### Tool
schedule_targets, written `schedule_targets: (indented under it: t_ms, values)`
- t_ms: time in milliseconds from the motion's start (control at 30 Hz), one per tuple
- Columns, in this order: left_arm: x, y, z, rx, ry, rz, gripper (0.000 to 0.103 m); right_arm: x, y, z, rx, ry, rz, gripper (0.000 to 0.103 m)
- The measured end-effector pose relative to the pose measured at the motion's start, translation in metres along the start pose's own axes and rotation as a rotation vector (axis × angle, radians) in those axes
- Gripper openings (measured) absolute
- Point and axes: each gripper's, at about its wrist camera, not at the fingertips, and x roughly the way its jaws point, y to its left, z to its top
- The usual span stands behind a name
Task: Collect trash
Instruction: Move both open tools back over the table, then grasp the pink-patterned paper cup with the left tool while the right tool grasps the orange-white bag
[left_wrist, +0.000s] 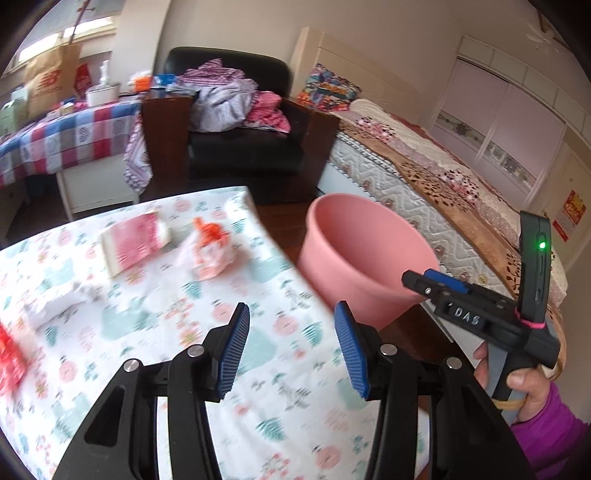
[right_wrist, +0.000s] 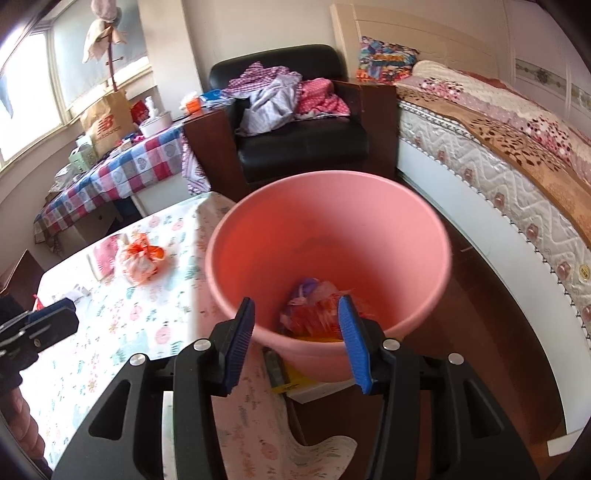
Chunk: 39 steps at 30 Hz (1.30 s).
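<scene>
Right gripper (right_wrist: 297, 339) hangs spread and empty over the pink bin (right_wrist: 369, 206), trash inside. Left gripper (left_wrist: 291, 350), spread wide, faces the desk (left_wrist: 155, 321); next grab looks like the orange bag (left_wrist: 210, 251).

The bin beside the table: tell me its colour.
The bin is plain salmon pink inside and out, with no pattern; the right wrist view shows it best.

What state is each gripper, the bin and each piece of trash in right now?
left gripper: open, empty, over the table.
right gripper: open, empty, above the bin.
pink bin: upright, trash lying at the bottom.
orange-and-white crumpled bag: on the tablecloth, not collected.
pink-striped packet: lying flat on the tablecloth, not collected.
white crumpled paper: on the tablecloth, blurred.
</scene>
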Motion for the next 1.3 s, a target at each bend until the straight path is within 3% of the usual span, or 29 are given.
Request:
schedule_targets:
  t_ms: [333,633,833,1033,1200,1300]
  values:
    - [-0.042,0.054,-0.027,-0.069,-0.044,0.117,0.047,0.008,0.058,-0.009,-0.104,0.043,0.087,0.048]
    - [-0.065,0.121,-0.038,-0.200,-0.071,0.233,0.047,0.031,0.104,-0.006,-0.164,0.090,0.150,0.048]
    - [-0.067,0.144,-0.030,-0.237,-0.107,0.243,0.047,0.053,0.136,0.016,-0.148,0.094,0.194,0.048]
    - [-0.059,0.155,-0.033,-0.256,-0.087,0.233,0.047,0.081,0.160,0.038,-0.072,0.116,0.224,0.048]
    - [-0.054,0.163,-0.036,-0.278,-0.075,0.232,0.047,0.107,0.175,0.045,-0.028,0.130,0.184,0.048]
    - [-0.052,0.165,-0.033,-0.275,-0.077,0.233,0.047,0.119,0.177,0.042,-0.017,0.140,0.162,0.059]
